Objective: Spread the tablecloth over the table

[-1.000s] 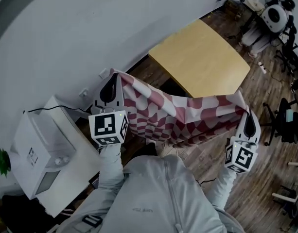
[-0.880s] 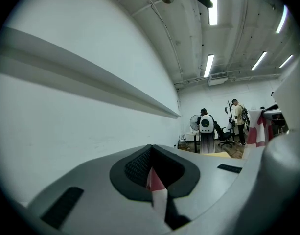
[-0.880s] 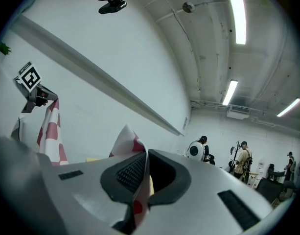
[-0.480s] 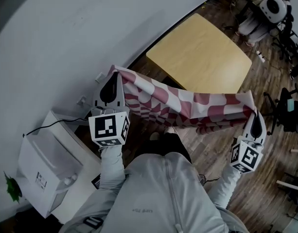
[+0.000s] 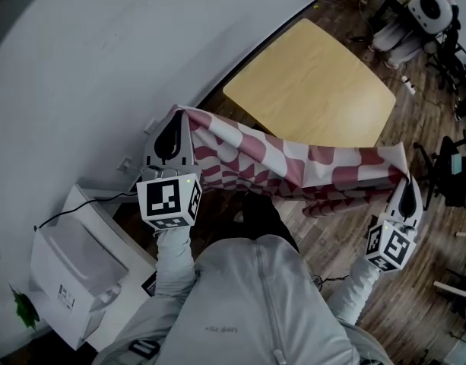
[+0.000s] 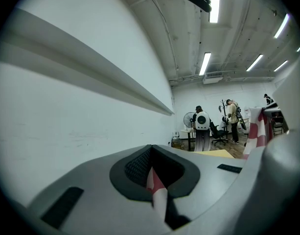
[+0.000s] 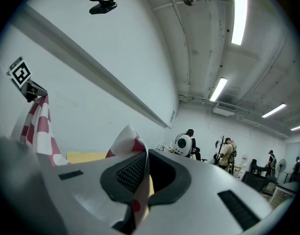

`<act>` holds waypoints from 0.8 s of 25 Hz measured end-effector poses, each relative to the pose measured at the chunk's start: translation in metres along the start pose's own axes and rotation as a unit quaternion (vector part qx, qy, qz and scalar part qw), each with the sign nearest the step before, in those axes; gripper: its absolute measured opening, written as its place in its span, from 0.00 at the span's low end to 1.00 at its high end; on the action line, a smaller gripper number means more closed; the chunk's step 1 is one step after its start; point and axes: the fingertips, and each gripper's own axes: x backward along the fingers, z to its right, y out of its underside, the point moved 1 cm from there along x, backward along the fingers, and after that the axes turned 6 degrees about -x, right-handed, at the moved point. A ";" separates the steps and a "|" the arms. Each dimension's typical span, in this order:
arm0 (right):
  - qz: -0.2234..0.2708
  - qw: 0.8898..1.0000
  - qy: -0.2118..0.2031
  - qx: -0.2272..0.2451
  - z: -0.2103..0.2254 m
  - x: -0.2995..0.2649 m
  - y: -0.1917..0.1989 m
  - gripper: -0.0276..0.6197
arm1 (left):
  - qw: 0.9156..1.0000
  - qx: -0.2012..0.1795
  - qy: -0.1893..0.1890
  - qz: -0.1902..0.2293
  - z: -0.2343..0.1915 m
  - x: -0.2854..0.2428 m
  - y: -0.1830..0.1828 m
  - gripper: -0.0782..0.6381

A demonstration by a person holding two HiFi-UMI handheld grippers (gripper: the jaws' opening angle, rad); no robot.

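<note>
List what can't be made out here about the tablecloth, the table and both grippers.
Lower hem of the tablecloth: head view, bunched folds and the person's torso hide it.
Near edge and legs of the table: head view, behind the cloth and under the tabletop.
Pads of the left gripper and right gripper: head view, their own bodies cover them; only the gripper views show cloth pinched.
Label on the white box: head view, too small to read.

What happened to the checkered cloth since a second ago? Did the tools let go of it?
The right tool swung out to the right, away from the left tool, so the tablecloth got pulled wider and flatter, sagging less in the middle. Nothing was let go or newly grabbed. Both tools stay shut on the cloth's corners, and it still hangs in front of the wooden table, not yet on top.
</note>
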 end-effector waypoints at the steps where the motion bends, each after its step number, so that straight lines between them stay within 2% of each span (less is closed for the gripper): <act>1: -0.003 1.000 0.006 -0.001 0.002 -0.007 0.003 0.08 | 1.000 -0.001 0.002 -0.002 0.001 -0.010 0.001 0.14; 9: -0.043 0.997 0.066 -0.009 0.040 -0.052 0.040 0.08 | 1.000 -0.007 0.022 0.004 0.016 -0.107 0.000 0.14; 15: -0.069 0.991 0.111 -0.018 0.077 -0.114 0.037 0.08 | 0.999 -0.021 0.040 0.006 0.032 -0.223 -0.039 0.14; 20: -0.075 0.989 0.126 -0.022 0.092 -0.149 0.046 0.08 | 0.998 -0.031 0.051 0.011 0.050 -0.279 -0.048 0.14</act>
